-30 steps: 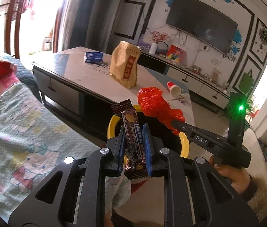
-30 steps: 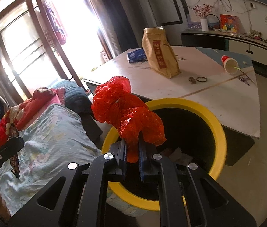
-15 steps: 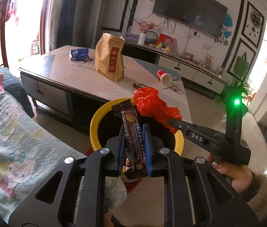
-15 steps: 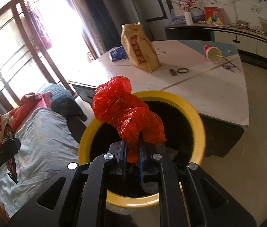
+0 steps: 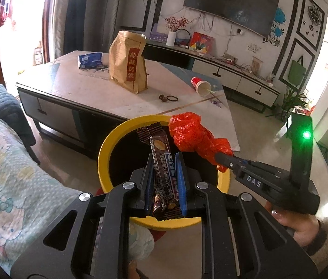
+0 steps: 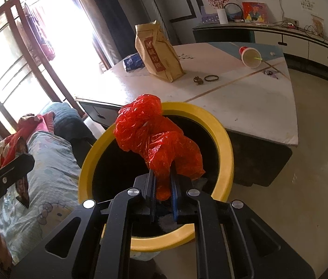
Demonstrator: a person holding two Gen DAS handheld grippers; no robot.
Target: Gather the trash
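With both loads over the bin (image 5: 108, 144), we're set: left gripper (image 5: 164, 181) fingers clamp the wrapper (image 5: 162, 169), long axis upright; right gripper (image 6: 162, 186) pinches the red bag (image 6: 154, 137). Mouth lies straight below both.

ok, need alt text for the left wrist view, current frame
The left gripper holds a brown snack wrapper upright between its blue fingers, over a yellow-rimmed trash bin. At right, the right gripper holds a crumpled red plastic bag over the same bin. Behind is a coffee table with a brown paper bag and a tipped red cup.
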